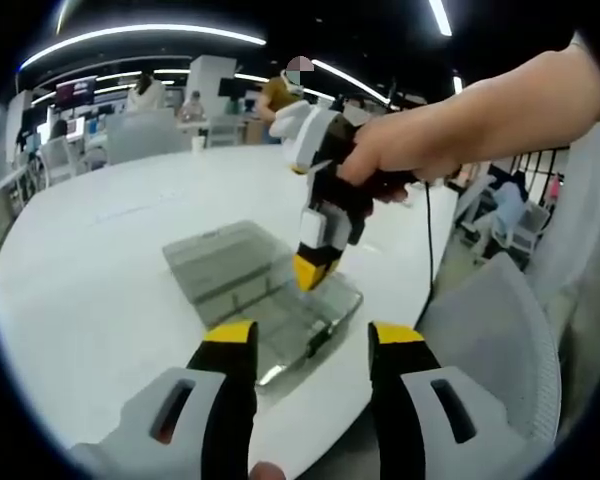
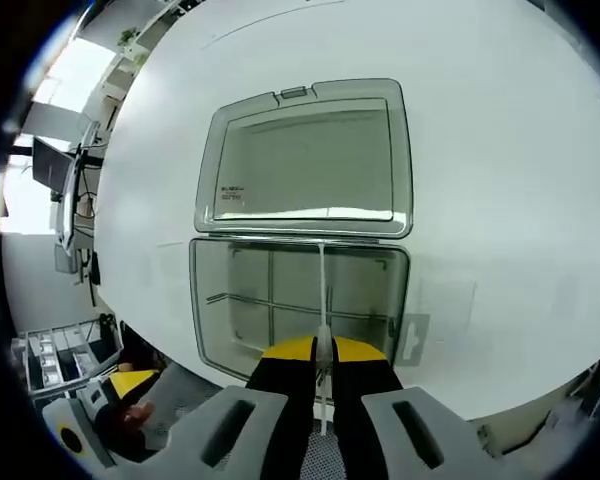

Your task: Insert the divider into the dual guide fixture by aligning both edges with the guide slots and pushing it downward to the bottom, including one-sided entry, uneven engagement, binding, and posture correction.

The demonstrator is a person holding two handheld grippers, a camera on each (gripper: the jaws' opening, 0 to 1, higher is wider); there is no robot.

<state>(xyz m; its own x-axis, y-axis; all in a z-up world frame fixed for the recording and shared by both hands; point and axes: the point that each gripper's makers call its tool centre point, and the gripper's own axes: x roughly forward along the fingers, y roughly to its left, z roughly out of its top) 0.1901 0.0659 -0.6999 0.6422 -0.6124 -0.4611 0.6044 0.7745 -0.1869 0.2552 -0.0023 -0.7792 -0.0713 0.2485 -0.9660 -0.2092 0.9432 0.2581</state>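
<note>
My right gripper (image 2: 323, 352) is pinched tight on the divider (image 2: 323, 300), a thin clear plate I see edge-on, running straight away from the jaws into the open clear box (image 2: 300, 305) on the white table (image 2: 500, 150). Its long axis lies along the box's centre line, heading toward the hinge side where the lid (image 2: 305, 160) lies flat. From the left gripper view, the right gripper (image 1: 317, 262) stands directly above the box (image 1: 265, 290), nose down, so the push goes straight down. I can't tell whether both edges sit in the guide slots. My left gripper (image 1: 310, 350) hangs back, jaws spread wide and empty, nearer me than the box.
</note>
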